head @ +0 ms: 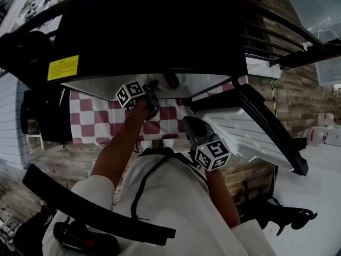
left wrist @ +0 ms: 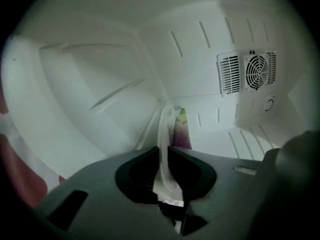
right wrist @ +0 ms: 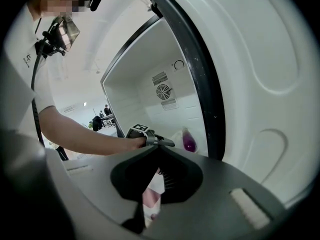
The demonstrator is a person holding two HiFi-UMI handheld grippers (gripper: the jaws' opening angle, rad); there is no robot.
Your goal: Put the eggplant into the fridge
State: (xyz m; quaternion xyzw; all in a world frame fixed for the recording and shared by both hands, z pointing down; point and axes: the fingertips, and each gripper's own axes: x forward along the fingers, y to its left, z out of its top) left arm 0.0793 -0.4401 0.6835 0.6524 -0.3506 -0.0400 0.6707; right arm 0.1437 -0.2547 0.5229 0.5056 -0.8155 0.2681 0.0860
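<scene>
The eggplant (left wrist: pixel 181 132) is purple with a green tip and stands inside the white fridge (left wrist: pixel 100 109), wrapped in a clear plastic bag (left wrist: pixel 165 129). My left gripper (left wrist: pixel 163 150) reaches into the fridge, and a strip of that bag fills the narrow gap between its jaws. The right gripper view shows the eggplant (right wrist: pixel 189 142) just past the left gripper (right wrist: pixel 166 143). From the head view the left gripper (head: pixel 155 84) sits under the fridge's dark top, beside the eggplant (head: pixel 171 80). My right gripper (head: pixel 188 121) hangs outside by the open door, shut and holding nothing.
The fridge door (head: pixel 250 137) stands open at the right, its white inner side (right wrist: pixel 260 74) close to my right gripper (right wrist: pixel 159 148). A fan vent (left wrist: pixel 247 71) is on the back wall. A red and white checked cloth (head: pixel 101 119) lies below the opening.
</scene>
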